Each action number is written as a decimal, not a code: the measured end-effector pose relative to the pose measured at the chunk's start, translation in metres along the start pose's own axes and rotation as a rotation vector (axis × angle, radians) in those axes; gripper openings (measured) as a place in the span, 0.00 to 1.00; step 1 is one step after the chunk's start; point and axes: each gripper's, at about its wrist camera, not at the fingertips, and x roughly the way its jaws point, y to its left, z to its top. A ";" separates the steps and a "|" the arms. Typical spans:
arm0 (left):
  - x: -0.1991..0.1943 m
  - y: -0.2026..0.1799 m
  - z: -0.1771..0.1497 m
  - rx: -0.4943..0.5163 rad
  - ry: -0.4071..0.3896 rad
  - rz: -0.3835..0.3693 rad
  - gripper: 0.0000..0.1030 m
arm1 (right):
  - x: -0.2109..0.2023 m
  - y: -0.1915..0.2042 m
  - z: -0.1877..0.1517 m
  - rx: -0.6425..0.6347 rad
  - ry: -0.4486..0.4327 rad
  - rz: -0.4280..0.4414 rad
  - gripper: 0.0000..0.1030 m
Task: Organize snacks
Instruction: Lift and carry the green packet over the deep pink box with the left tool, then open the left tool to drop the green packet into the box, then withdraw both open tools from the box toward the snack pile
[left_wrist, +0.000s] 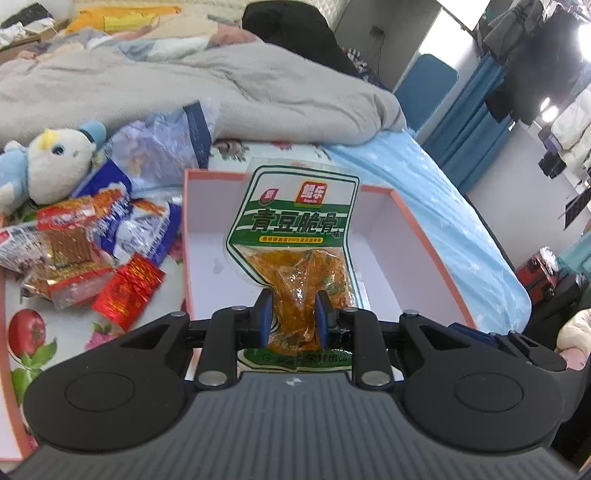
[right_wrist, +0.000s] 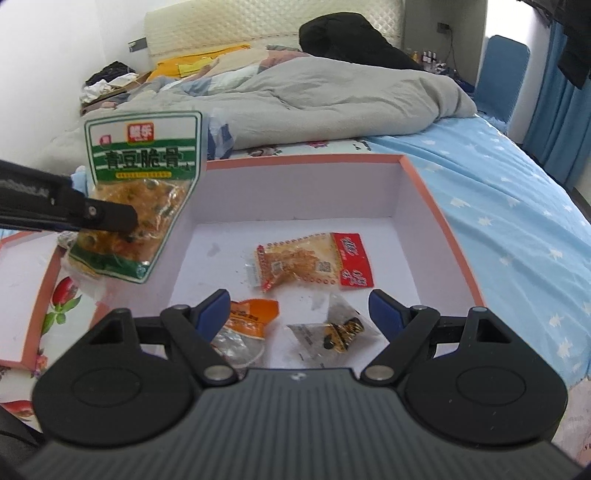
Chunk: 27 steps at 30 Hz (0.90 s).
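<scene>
My left gripper (left_wrist: 294, 314) has its jaws clamped on the green snack packet (left_wrist: 295, 221), held up over the pink-rimmed box's (right_wrist: 424, 192) left wall. My right gripper (right_wrist: 297, 314) hovers above that box, jaws wide apart, empty. Three small packets (right_wrist: 314, 262) lie inside the box.

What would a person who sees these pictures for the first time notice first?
Probably the green-and-white snack packet, clamped in the left gripper and held up above the pink-edged box. Next, the box's white floor, where three small packets lie below the open right gripper, and the heap of snacks beside a plush toy left of the box.
</scene>
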 end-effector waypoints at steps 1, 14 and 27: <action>0.004 0.001 0.000 0.003 0.007 0.000 0.27 | 0.000 -0.002 -0.001 0.003 0.000 -0.002 0.81; -0.012 0.001 0.002 0.063 -0.019 0.073 0.83 | -0.021 -0.001 0.005 0.020 -0.057 -0.021 0.81; -0.094 0.037 -0.016 -0.008 -0.131 0.131 0.89 | -0.049 0.038 0.016 -0.008 -0.132 0.066 1.00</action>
